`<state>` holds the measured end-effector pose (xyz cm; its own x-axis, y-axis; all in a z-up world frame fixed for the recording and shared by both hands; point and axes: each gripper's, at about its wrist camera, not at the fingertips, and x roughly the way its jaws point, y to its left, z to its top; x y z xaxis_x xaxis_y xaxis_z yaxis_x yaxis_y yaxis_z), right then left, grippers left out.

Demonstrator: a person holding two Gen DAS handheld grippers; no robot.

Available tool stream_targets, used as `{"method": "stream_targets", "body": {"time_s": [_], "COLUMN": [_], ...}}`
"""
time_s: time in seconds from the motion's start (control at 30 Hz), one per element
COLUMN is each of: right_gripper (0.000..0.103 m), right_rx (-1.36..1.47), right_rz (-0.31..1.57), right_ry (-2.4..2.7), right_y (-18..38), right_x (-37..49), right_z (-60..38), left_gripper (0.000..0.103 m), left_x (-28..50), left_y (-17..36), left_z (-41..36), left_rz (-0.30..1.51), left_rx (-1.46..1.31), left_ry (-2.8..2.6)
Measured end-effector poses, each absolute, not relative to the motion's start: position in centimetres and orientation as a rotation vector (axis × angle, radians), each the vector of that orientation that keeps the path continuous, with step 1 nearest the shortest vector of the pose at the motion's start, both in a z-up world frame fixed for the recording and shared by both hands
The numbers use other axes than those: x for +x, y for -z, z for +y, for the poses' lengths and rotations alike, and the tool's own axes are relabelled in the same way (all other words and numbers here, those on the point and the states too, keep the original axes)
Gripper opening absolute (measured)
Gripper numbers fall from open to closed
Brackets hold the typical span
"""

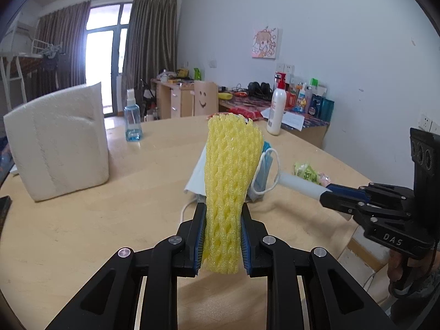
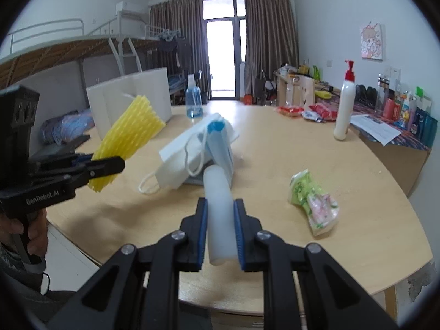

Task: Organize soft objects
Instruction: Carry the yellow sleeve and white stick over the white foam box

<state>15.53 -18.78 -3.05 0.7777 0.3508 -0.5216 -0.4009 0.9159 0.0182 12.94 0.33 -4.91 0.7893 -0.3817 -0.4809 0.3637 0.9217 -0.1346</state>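
Left claw [image 1: 222,236] clamped on the yellow foam net [image 1: 231,176], bottom centre of the left view. Pads squeeze its lower end; the net stands nearly upright, flaring wider toward the top, clear of the table [image 1: 110,220].

Right claw [image 2: 220,233] clamped on the white foam tube [image 2: 218,214], bottom centre of the right view. Blue pads press both sides; the tube runs forward between them, far end over the mask pile. In the left view the same claw enters from the right edge, tube tip near a mask ear loop.

In the right view my left claw shows at the left edge, net tilted up and to the right. A hand [image 2: 30,228] on its grip, lower left.

Just past both claws, mid-table: masks [image 2: 192,148], white and blue, stacked loosely, ear loops hanging off the near side. In the left view they sit directly behind the net, partly hidden.

Right of the masks, a green-and-pink packet [image 2: 313,200] lies flat on the table, well apart from the pile.

Further back: white foam block [image 1: 57,140] standing at left, blue spray bottle [image 1: 132,118] beside it, white pump bottle [image 2: 345,110] at the far right edge of the table. Red packets [image 2: 291,110] near the far rim.

Behind the table: cluttered desks, curtains, glass door.
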Motion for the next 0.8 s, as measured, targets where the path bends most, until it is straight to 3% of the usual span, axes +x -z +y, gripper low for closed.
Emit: {"method": "stream_targets", "body": {"time_s": [0.8], "right_gripper": [0.022], "right_rx": [-0.031], "right_rz": [0.315], "right_ry": [-0.385], "right_y": [-1.8], "right_x": [13.3], "right_z": [-19.3], "left_gripper": [0.024], "left_x": [9.2], "left_y": [-0.2], "left_z": [1.0], "left_rz": [0.353], "left_rx": [-0.016], "left_ry": [0.292]}}
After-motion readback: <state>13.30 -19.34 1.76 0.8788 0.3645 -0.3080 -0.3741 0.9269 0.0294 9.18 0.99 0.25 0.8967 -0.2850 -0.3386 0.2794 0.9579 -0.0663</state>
